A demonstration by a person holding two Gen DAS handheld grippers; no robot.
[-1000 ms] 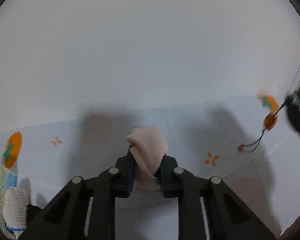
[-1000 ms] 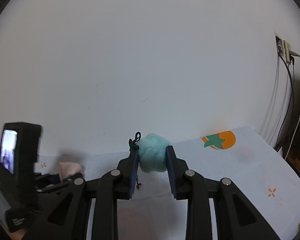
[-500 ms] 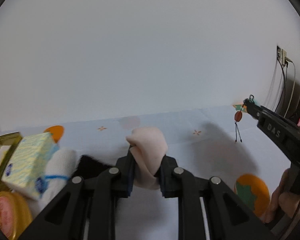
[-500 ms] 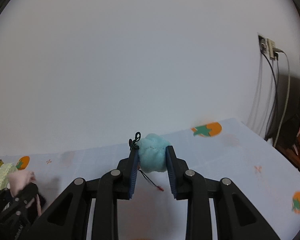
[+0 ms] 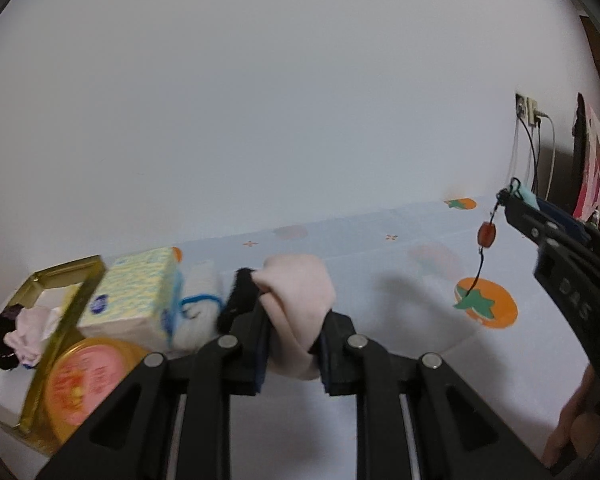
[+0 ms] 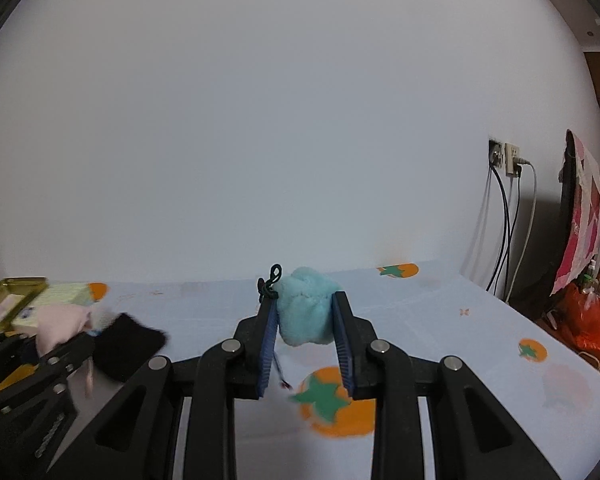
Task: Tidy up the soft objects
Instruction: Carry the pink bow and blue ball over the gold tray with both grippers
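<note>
My left gripper (image 5: pixel 294 346) is shut on a pale pink soft piece (image 5: pixel 300 300) and holds it above the tablecloth. My right gripper (image 6: pixel 306 336) is shut on a light blue plush ball (image 6: pixel 306 310) with a dark cord loop (image 6: pixel 274 276). In the left wrist view the right gripper (image 5: pixel 518 202) comes in from the right, and a red bead (image 5: pixel 487 236) hangs below it on the cord. In the right wrist view the left gripper (image 6: pixel 74 334) with the pink piece (image 6: pixel 60 320) is at the lower left. An open gold tin (image 5: pixel 66 276) holding dark and pink cloth (image 5: pixel 18 332) stands at the left.
Beside the tin lie a yellow tissue pack (image 5: pixel 136 292), a white rolled cloth (image 5: pixel 200 304), a black fuzzy piece (image 5: pixel 236 292) and a round pink-lidded tin (image 5: pixel 84 380). The cloth (image 6: pixel 440 320) bears orange fruit prints. Wall sockets with cables (image 6: pixel 504 158) and a red bag (image 6: pixel 592 320) are at the right.
Both grippers have swung sideways with their soft pieces still held. The gold tin and tissue pack have come further into the left view. The left gripper now shows at the right view's lower left.
</note>
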